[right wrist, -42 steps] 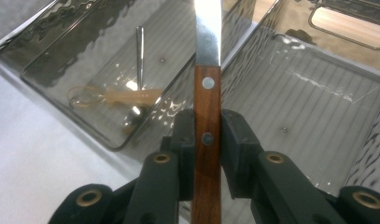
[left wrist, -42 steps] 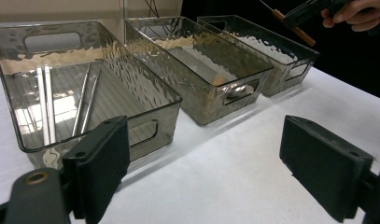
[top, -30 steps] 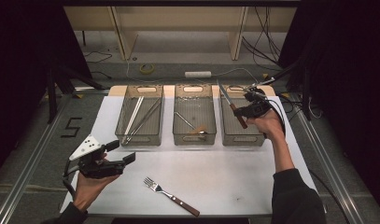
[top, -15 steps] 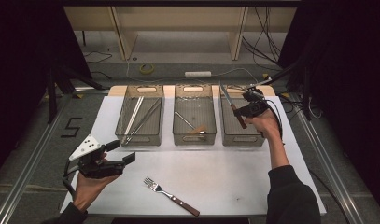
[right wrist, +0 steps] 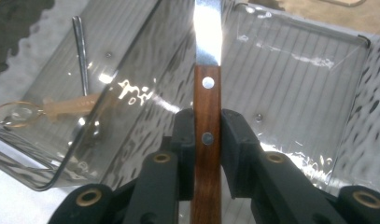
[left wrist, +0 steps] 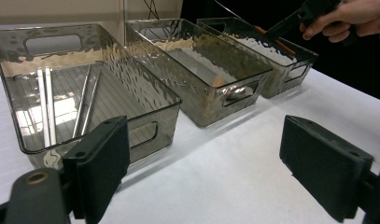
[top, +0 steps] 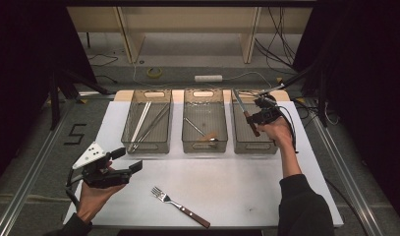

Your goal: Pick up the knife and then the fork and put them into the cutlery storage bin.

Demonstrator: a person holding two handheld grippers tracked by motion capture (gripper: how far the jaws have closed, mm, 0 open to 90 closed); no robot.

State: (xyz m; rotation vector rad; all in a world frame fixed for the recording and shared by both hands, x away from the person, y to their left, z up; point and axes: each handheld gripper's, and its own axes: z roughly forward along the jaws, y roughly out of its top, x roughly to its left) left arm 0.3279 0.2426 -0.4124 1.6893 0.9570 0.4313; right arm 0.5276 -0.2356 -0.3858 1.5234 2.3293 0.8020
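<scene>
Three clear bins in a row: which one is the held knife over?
The right-hand bin. The right gripper holds the knife by its wooden handle over it; the middle bin and left bin hold other utensils.

Three clear bins stand side by side along the far half of the white mat point(top: 286, 187), narrow gaps between them. The left bin point(top: 149, 120) holds long utensils. The middle bin point(top: 204, 120) holds what appears to be a spoon. The right bin point(top: 251, 142) is occupied overhead by the right gripper point(top: 254, 118) clamping a knife point(right wrist: 207, 107). The near mat is open, save a fork point(top: 180, 206) lying near the front edge.
</scene>
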